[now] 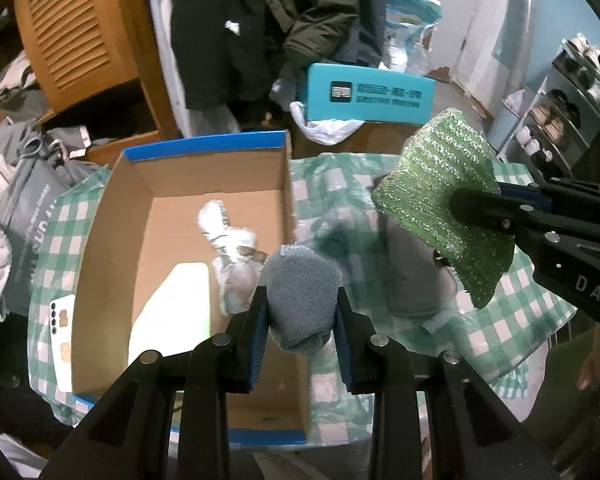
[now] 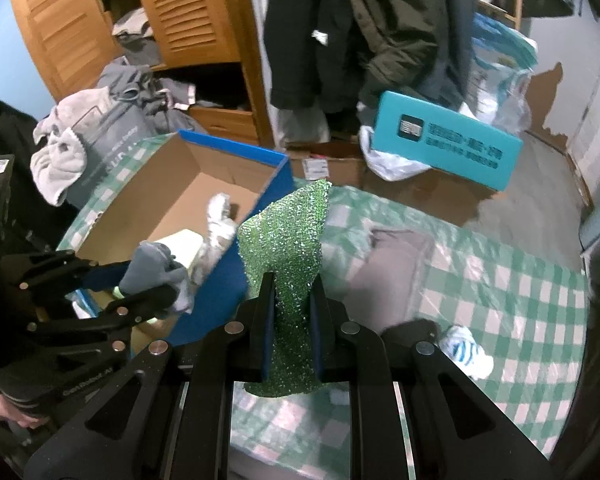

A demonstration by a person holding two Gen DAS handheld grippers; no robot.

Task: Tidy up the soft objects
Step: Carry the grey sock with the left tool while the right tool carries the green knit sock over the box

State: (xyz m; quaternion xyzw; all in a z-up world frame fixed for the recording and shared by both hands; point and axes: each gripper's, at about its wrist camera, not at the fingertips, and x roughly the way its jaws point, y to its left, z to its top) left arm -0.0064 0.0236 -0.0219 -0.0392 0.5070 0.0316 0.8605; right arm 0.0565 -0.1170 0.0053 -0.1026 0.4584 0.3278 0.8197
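My left gripper (image 1: 301, 300) is shut on a rolled grey sock (image 1: 300, 292) and holds it above the right wall of an open cardboard box (image 1: 204, 196) with blue edges. Inside the box lie a white-grey sock (image 1: 230, 248) and a white flat pad (image 1: 172, 312). My right gripper (image 2: 292, 284) is shut on a glittery green scouring cloth (image 2: 288, 232), held in the air right of the box. It also shows in the left wrist view (image 1: 440, 200). The left gripper with the grey sock (image 2: 152, 272) shows in the right wrist view.
A green-white checked cloth (image 2: 500, 300) covers the table. A grey folded cloth (image 2: 392, 272) and a white-blue striped sock (image 2: 466, 350) lie on it. A phone (image 1: 62, 340) lies left of the box. A teal box (image 1: 368, 94), hanging coats and a wooden cupboard stand behind.
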